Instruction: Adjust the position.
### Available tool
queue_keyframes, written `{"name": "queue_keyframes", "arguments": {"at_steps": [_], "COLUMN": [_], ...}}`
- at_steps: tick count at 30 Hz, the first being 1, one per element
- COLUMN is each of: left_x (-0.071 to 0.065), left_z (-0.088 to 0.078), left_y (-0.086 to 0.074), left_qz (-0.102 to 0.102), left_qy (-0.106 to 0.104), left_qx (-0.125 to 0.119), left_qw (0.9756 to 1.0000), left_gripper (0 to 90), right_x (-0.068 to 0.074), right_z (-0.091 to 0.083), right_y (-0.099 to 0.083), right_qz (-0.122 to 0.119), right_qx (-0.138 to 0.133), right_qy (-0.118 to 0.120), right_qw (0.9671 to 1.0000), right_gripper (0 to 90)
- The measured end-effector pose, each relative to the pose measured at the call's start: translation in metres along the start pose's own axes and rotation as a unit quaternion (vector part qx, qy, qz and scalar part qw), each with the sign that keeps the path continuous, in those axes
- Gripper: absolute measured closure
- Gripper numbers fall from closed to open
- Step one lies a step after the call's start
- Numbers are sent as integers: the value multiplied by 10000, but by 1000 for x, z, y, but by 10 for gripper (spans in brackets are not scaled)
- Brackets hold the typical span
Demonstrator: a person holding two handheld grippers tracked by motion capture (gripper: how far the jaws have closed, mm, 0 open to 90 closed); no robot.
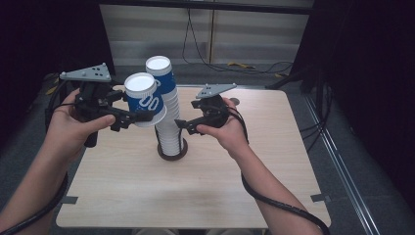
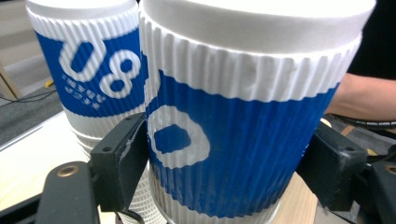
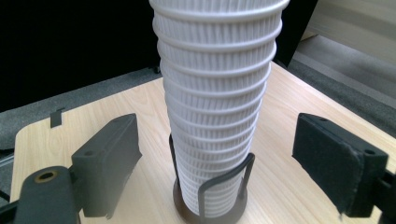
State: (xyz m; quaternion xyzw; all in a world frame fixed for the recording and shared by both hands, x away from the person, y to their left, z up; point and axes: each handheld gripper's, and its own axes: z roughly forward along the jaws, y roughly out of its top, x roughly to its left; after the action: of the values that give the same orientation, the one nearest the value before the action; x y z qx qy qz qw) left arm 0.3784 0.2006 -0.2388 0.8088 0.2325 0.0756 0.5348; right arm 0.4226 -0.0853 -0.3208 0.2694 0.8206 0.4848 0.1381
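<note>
- The left tongs [image 1: 128,116] are squeezed shut on a blue and white paper cup [image 1: 145,99]. In the left gripper view, one black jaw presses each side of the cup's ribbed wall.
- That cup hangs in the air, tipped a bit, at about 10 o'clock from the stack of cups [image 1: 166,105]. Its side looks very close to the top cup of the stack, maybe touching it.
- The stack stands in a small dark wire holder [image 1: 172,149] near the middle of the wooden surface [image 1: 195,186].
- The right tongs [image 1: 185,126] are wide open. They hold nothing. In the right gripper view, the jaws sit one on each side of the low white part of the stack, well clear of it.
- I think the person is taking cups off the stack one by one, or putting one back. I can't tell which.
- To do it well, keep the squeeze soft, so the paper cup does not get crushed.
- Move the cup away from the stack toward 9 o'clock, so it won't bump the top and tip the tower.
- The right tongs could close gently on the stack to keep it steady.
</note>
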Motion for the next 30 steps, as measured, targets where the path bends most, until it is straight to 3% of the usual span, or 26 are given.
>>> {"name": "queue_keyframes", "arguments": {"at_steps": [30], "left_x": [-13], "left_z": [31], "left_y": [-22], "left_qz": [83], "left_qy": [-204], "left_qx": [299], "left_qw": [9993], "left_gripper": [238], "right_x": [-11], "right_z": [-17], "right_y": [-28], "right_qz": [-12], "right_qx": [185], "right_qy": [39], "right_qw": [9998], "right_gripper": [141]}}
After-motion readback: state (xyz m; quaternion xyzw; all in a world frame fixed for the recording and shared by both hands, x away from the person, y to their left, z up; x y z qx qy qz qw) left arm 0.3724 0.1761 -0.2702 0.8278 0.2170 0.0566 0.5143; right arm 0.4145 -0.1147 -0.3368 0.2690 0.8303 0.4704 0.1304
